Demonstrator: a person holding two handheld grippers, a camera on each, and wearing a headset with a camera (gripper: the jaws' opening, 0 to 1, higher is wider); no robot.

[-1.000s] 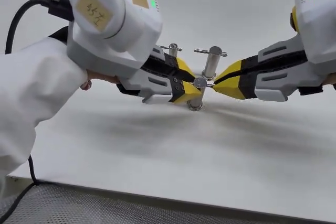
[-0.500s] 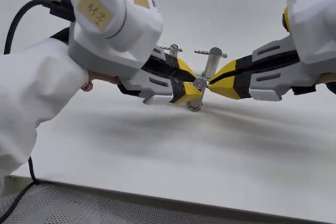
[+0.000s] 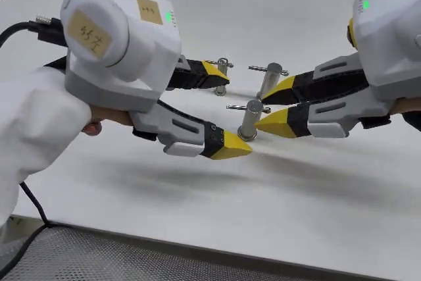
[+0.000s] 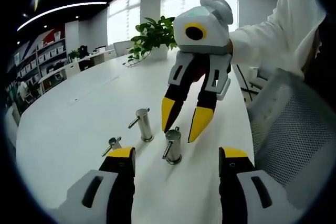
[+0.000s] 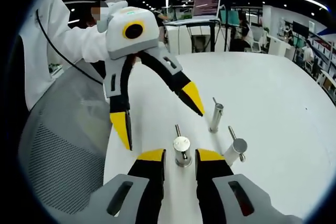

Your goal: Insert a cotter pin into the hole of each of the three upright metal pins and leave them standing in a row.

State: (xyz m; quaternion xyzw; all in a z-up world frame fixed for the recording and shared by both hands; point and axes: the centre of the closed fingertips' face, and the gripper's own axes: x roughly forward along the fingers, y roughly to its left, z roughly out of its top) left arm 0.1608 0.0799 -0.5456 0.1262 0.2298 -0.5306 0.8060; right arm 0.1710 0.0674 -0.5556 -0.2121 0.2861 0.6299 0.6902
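Three upright metal pins stand on the white table, each with a cotter pin through its top. The nearest pin (image 3: 248, 122) carries a cotter pin (image 3: 238, 106) and stands between both grippers. The middle pin (image 3: 268, 81) and the far pin (image 3: 222, 75) stand behind it. My left gripper (image 3: 225, 112) is wide open, its jaws on either side of the nearest pin (image 4: 172, 148) without touching it. My right gripper (image 3: 261, 111) is open just to the right of that pin (image 5: 182, 150), tips close to it and holding nothing.
The table's front edge (image 3: 197, 245) runs along the bottom, with grey mesh below it. A black cable (image 3: 13, 27) trails from the left gripper. A white sleeve (image 3: 33, 123) covers the left arm. The tabletop is bare white around the pins.
Both grippers have opened: the left let go of the nearest pin and spread wide, and the right released the cotter pin. That cotter pin now sits through the nearest pin.
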